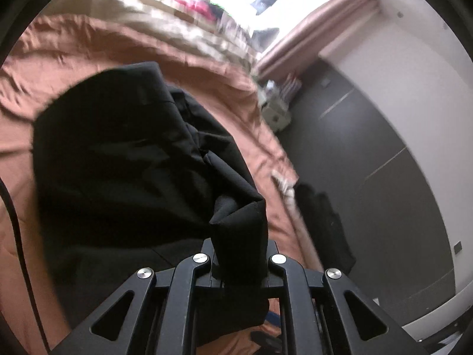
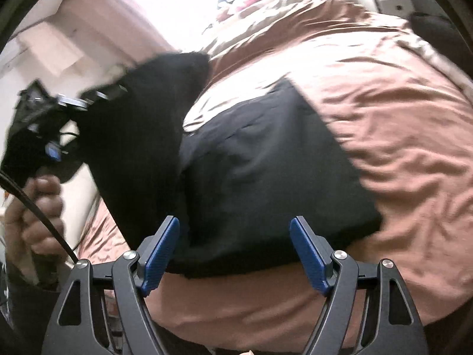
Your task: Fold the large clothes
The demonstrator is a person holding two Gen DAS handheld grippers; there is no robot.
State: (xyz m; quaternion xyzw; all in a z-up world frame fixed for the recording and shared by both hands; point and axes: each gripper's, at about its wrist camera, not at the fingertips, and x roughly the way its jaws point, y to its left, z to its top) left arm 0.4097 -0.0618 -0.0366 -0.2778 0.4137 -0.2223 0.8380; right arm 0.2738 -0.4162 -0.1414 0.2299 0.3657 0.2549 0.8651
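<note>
Midway through a fold, we hold the black garment [image 1: 124, 153] over the bed [image 1: 74, 47], whose rust-brown cover lies creased beneath it. Our left gripper [image 1: 239, 266] has its fingers clamped on a bunched corner of the cloth, which stands up in a thick wad between them. Our right gripper [image 2: 235, 251] has its 2 blue-padded fingers [image 2: 159, 251] spread wide with nothing pinched; the garment's near hem lies just beyond them, flat on the cover. In the right wrist view the left gripper [image 2: 59, 103] appears at the far left, gripped by a hand [image 2: 32, 216], with cloth draped from it.

Part of the garment rests as a broad dark panel on the bed while the lifted part hangs from the left grip. Its long axis seems to run from the near hem toward the head of the bed, though blur leaves this uncertain.

We judge 2 risks: with only 1 corner held, the lifted layer could sag and land skewed or wrinkled; and the bunched wad could slip free, dropping the cloth short of the panel's edge.
</note>
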